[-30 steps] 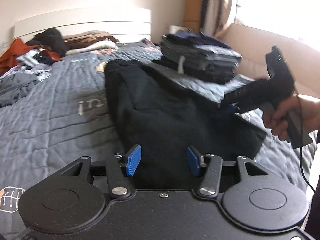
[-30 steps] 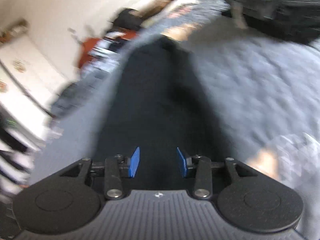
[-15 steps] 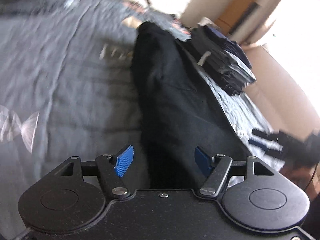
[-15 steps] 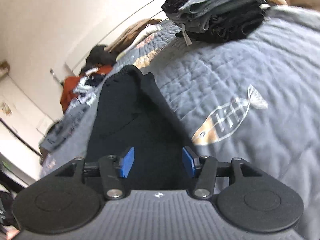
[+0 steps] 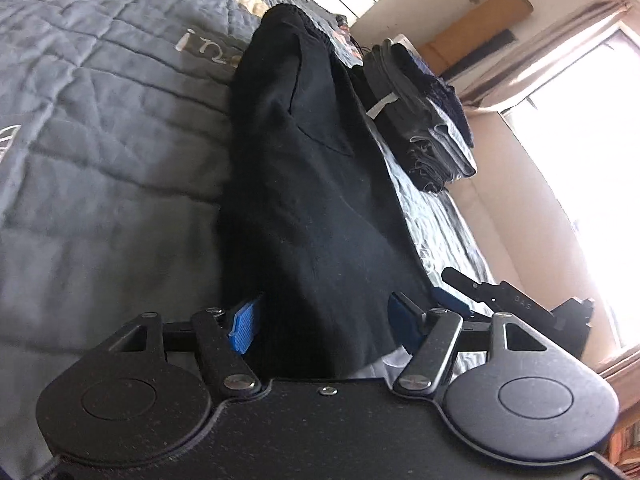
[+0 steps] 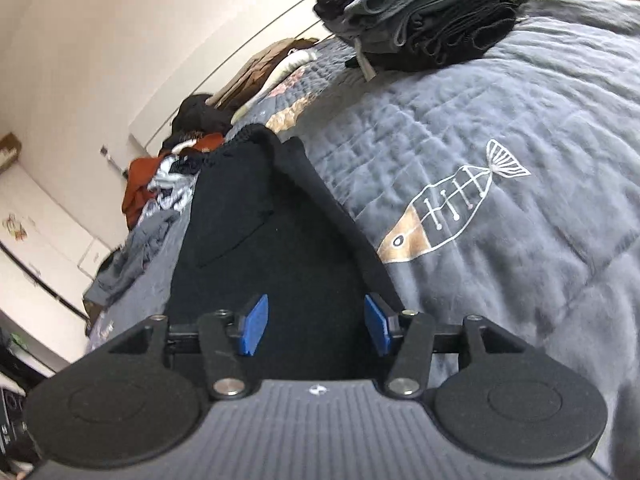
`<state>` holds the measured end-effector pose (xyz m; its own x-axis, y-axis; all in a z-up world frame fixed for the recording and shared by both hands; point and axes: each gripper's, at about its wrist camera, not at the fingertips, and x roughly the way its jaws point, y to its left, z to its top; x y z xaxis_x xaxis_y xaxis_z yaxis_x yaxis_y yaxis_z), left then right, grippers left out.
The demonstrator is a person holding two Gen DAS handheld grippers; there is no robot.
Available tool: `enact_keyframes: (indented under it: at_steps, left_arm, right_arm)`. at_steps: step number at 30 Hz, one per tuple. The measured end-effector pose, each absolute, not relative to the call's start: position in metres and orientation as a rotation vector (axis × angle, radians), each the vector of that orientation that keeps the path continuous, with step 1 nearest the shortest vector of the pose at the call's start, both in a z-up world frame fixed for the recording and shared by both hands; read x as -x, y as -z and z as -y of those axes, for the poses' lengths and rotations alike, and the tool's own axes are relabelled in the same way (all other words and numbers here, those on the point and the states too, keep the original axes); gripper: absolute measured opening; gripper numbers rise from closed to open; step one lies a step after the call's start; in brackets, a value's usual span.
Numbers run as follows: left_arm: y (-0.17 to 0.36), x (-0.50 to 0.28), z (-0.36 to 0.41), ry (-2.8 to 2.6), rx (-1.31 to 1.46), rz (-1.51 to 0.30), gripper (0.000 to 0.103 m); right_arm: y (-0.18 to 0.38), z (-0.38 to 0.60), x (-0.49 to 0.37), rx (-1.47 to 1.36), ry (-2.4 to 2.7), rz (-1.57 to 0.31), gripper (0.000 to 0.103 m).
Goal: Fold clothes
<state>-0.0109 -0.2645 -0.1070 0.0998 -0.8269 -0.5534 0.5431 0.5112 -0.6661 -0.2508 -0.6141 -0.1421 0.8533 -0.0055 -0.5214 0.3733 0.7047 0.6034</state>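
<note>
While the left wrist view is rolled, the layout still reads: the black garment lies as a long strip on the grey quilt of the bed, its long axis running straight away from the left gripper toward the headboard end. Near hem sits between the blue pads, and the jaws are closing on it. Whether the pads are pressing yet, I can't tell; there looks to be a gap on the right side. Folded stack sits beyond, toward the window edge of the bed. Tip of the right gripper shows just beside the garment's near right corner.

Right wrist view: same garment, same axis, narrow far end pointing at the pile of unfolded clothes by the headboard. Right gripper is about half open over the near hem; cloth is between the pads but I see no pinch. Folded stack is far right.

My read: both hands sit at the near end, left and right corners roughly equally close, so the next fold goes lengthwise, near hem carried toward the far end.
</note>
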Motion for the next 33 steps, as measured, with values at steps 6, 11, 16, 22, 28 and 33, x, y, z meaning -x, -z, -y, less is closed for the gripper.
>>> enact_keyframes:
  at_steps: [6, 11, 16, 22, 28, 33]
  left_arm:
    - [0.083, 0.005, 0.258, 1.043, 0.306, -0.986, 0.004]
    - [0.051, -0.006, 0.247, 1.108, 0.3, -0.943, 0.004]
    - [0.063, 0.002, 0.247, 1.054, 0.06, -1.025, 0.006]
    - [0.037, 0.071, 0.251, 0.976, -0.411, -0.657, 0.061]
    - [0.066, 0.102, 0.278, 0.963, -0.584, -0.595, 0.062]
    - [0.084, 0.117, 0.289, 0.9, -0.656, -0.516, 0.059]
  right_arm:
    - [0.153, 0.604, 0.24, -0.641, 0.223, -0.605, 0.052]
    - [0.154, 0.598, 0.237, -0.586, 0.218, -0.624, 0.052]
    - [0.154, 0.596, 0.237, -0.553, 0.218, -0.643, 0.052]
    - [0.154, 0.597, 0.238, -0.567, 0.225, -0.647, 0.052]
    - [0.153, 0.597, 0.238, -0.583, 0.237, -0.651, 0.053]
    - [0.154, 0.598, 0.236, -0.598, 0.245, -0.651, 0.053]
